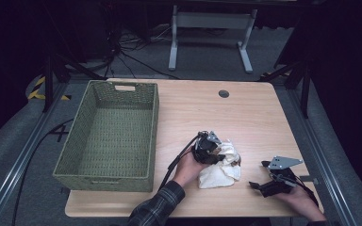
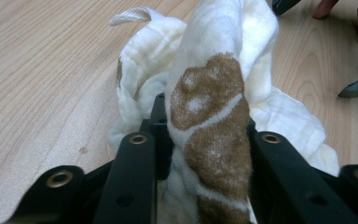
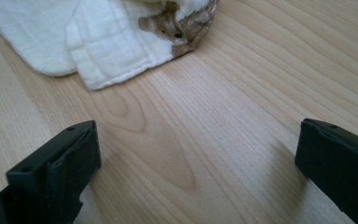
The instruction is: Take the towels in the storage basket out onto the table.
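The left gripper (image 2: 200,154), low over the table (image 1: 245,108), pinches the white-and-brown cloth (image 2: 209,130) at the table's 6 o'clock; the loose bunch could slip from that light grip. At 4 o'clock the right gripper (image 3: 196,172) rests, jaws spread, nothing between. The basket (image 1: 75,155) waits at 9 o'clock.

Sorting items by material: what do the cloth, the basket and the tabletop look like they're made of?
Cloth: soft cream cotton-like weave, fine grid texture, with a fuzzy brown terry-like patch. Basket: woven green fibre, matte; possibly paper rope or seagrass. Table: pale wood grain, smooth; likely laminate.
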Demonstrator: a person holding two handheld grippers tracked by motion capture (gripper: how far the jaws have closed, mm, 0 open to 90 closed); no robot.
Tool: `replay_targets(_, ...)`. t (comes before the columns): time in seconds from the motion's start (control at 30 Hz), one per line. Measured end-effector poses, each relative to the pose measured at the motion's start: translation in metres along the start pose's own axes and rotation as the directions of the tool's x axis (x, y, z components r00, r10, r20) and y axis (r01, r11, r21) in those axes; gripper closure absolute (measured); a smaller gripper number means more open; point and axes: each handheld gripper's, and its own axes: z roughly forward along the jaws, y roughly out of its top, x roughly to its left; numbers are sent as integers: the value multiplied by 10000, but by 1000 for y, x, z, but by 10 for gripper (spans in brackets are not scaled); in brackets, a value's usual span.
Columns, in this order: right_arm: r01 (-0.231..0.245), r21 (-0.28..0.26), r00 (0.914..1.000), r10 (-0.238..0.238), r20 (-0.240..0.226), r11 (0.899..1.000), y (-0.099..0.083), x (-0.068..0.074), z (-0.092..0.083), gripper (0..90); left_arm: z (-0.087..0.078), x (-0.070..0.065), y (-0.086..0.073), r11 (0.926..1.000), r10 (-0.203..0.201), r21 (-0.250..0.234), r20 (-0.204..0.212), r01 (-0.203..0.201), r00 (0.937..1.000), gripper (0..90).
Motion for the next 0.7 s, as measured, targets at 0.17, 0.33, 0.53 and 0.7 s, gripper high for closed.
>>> replay_targets(0.17,17,-13,10000,-17,-5,10000,0,0,0,5,-8,1,3,9994,-35,-347,-73,33,10000,500)
replay_targets(0.33,-101,277,9998,106,-174,9996,4,-2,-4,108,-32,-6,8,9979,-41,-655,-538,5,9985,338)
replay_targets(0.53,-89,393,9987,109,-504,9992,8,0,-7,191,-55,-21,6,9946,-17,-1037,-869,-74,9962,369)
replay_targets(0.7,136,426,9978,-108,-658,9990,13,5,-5,224,-64,-35,-1,9975,73,-693,-770,-126,9970,506)
